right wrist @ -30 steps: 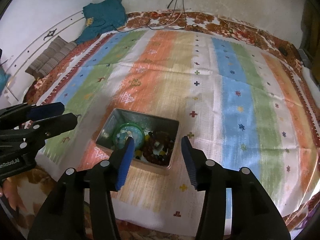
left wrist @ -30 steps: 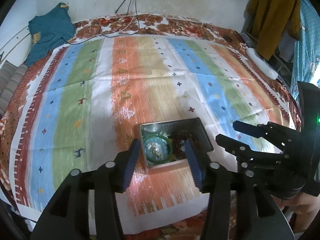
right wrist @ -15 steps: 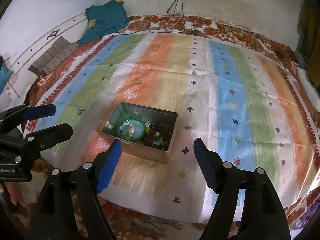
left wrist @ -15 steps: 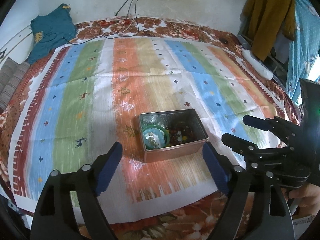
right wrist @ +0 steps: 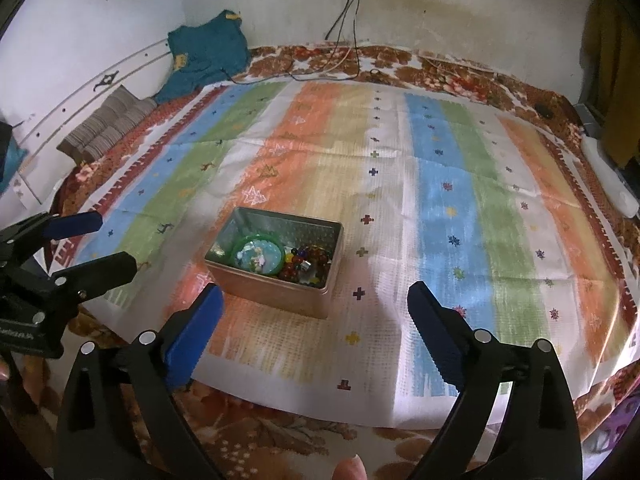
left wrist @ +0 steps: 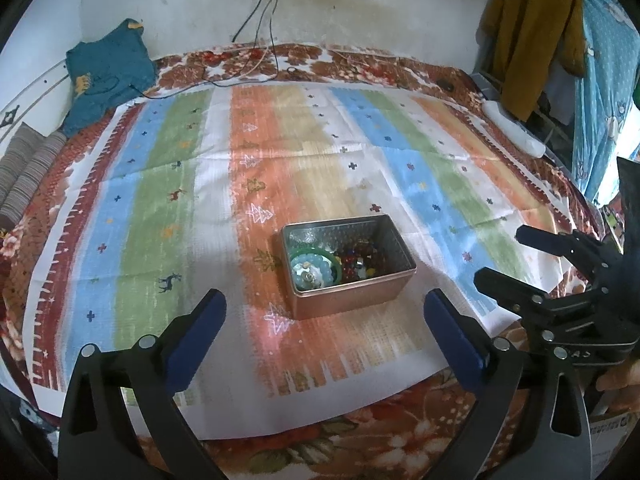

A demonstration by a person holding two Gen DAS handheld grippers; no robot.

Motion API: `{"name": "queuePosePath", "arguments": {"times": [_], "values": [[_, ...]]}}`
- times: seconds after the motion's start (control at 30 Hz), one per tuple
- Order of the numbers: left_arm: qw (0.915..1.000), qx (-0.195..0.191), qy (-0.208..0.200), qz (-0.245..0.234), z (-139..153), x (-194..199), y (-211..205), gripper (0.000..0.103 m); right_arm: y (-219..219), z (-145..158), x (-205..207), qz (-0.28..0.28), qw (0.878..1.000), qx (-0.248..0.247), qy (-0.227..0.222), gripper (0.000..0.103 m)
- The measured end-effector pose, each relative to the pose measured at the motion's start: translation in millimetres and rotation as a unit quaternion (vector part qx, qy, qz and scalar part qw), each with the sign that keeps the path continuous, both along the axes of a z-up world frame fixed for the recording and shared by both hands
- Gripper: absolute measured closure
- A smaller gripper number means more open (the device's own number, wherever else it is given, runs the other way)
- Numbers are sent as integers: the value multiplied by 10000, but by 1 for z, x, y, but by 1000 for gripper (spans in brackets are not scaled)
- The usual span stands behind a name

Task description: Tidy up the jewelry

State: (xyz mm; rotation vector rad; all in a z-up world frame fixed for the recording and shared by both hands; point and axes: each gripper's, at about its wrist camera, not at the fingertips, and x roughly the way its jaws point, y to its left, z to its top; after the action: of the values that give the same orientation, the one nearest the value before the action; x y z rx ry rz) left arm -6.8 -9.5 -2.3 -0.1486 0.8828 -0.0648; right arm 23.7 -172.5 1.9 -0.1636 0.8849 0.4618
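**Jewelry in the tin, both tongs empty**

The task looks near its end, I judge: all jewelry that I can see lies inside one metal tin [left wrist: 347,268], which stands on the striped cloth [left wrist: 168,184]. Nothing loose shows on the cloth. In the tin I count one round green case [right wrist: 259,256] at the left side and one heap of dark beads [right wrist: 307,263] at the right; single beads are too small to count. The left gripper [left wrist: 326,330] and the right gripper [right wrist: 314,328] are both spread wide, holding nothing, near the tin.
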Motion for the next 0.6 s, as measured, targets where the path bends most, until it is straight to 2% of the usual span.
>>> {"name": "queuePosePath", "arguments": {"times": [0.17, 0.3, 0.6], "values": [[9999, -82, -84, -27, -2, -6, -1, 6, -2, 0, -8, 43, 9999, 31, -117, 8], [9994, 176, -273, -74, 0, -13, -8, 6, -2, 4, -15, 78, 9995, 55, -301, 8], [9988, 323, -367, -26, 2, -16, -10, 6, -6, 7, -19, 68, 9991, 165, -393, 8]]}}
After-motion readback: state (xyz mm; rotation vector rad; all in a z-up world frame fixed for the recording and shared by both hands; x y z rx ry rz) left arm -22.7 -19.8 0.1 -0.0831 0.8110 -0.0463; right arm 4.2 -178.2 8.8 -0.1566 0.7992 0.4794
